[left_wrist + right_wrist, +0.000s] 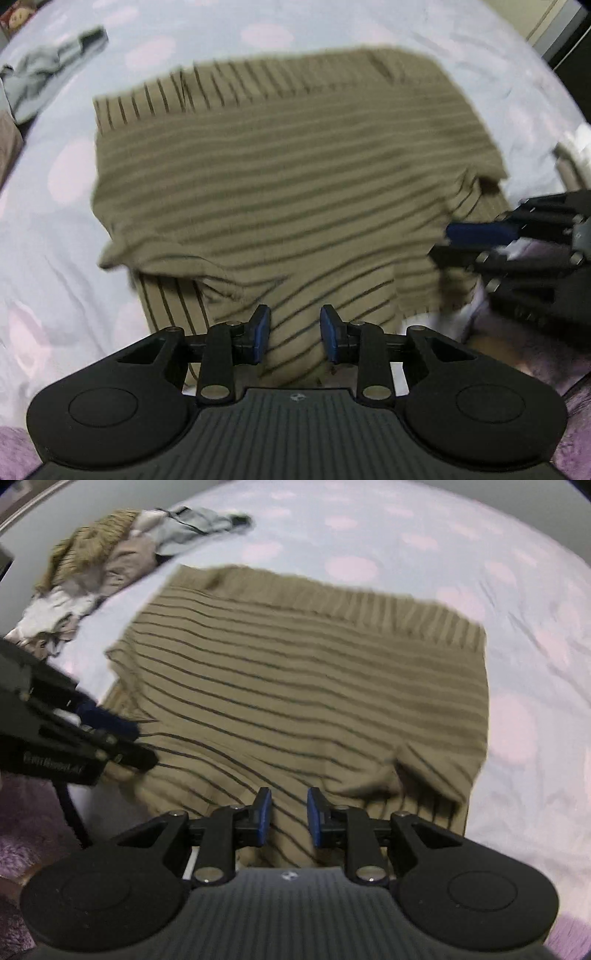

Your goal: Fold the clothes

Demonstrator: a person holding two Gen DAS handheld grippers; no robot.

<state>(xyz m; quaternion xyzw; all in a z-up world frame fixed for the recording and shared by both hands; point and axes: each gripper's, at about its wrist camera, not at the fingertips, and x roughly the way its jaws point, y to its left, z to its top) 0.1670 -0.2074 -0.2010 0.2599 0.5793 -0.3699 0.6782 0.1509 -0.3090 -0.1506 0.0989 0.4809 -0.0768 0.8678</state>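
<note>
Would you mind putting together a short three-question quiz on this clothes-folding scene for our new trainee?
1. True or false: the left gripper is clamped shut on the striped sweater.
2. What does the sweater lie on? A) a wooden floor B) a pale bedsheet with pink dots C) a metal tray
3. Fill in: in the right wrist view, a pile of other clothes lies at the far ____ of the sweater.

Key:
1. False. Its jaws stand apart over the near edge of the sweater, as do those of the right gripper.
2. B
3. left
</note>
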